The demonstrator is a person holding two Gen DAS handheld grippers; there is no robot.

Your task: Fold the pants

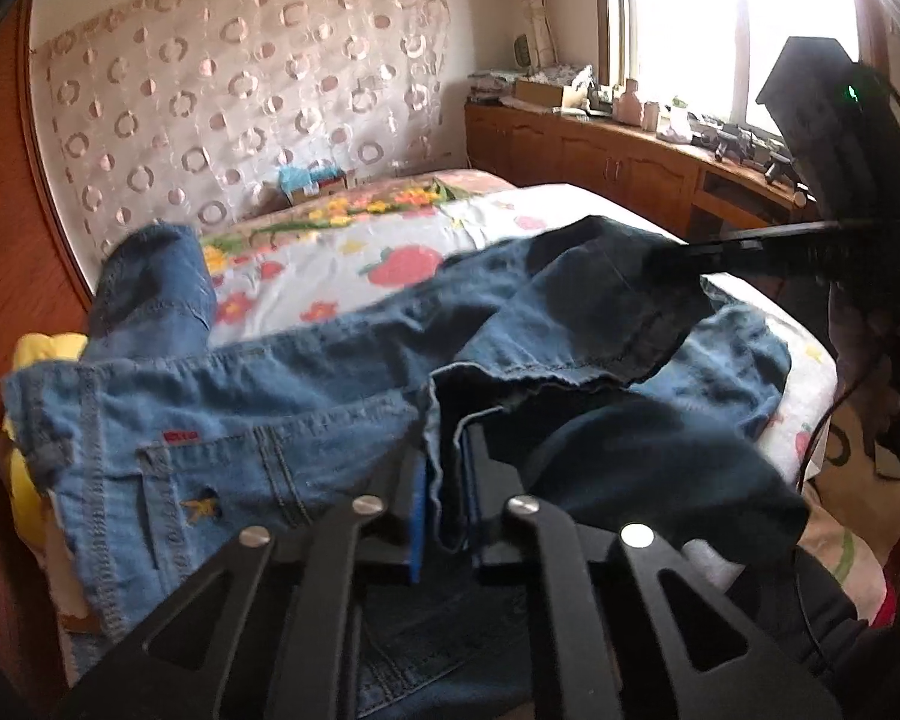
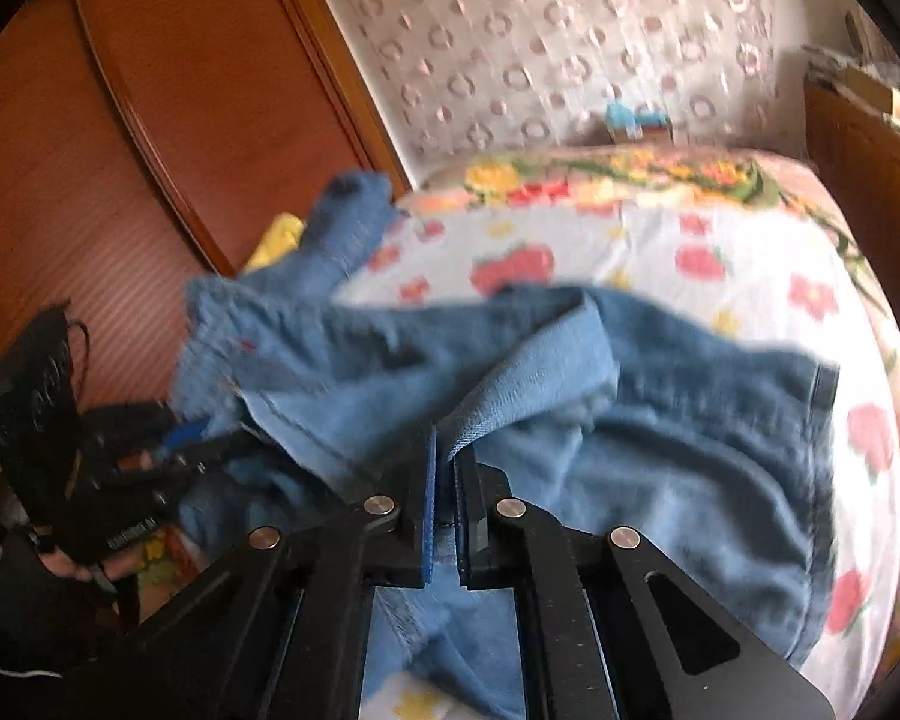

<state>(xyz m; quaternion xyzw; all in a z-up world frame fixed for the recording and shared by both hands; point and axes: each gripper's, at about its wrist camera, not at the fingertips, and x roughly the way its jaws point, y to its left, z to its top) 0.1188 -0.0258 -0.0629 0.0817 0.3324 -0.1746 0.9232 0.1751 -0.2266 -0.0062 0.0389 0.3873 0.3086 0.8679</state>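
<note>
Left wrist view: left gripper pinches a fold of blue jeans on the flowered bedsheet; right gripper likewise clamps denim, lifted above the sheet.

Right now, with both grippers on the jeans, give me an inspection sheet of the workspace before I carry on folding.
Surface: bed with a fruit-and-flower print sheet, rumpled.
Job's things: blue jeans spread unfolded across the bed, one leg end raised at the far left.
Clutter: yellow cloth under the jeans at the bed's left edge.
Grippers: left gripper shut on a jeans edge; right gripper shut on a jeans fold.
Cables: black cable hanging beside the bed below the right gripper.
Surroundings: wooden wardrobe, patterned curtain, cluttered window cabinet.
</note>
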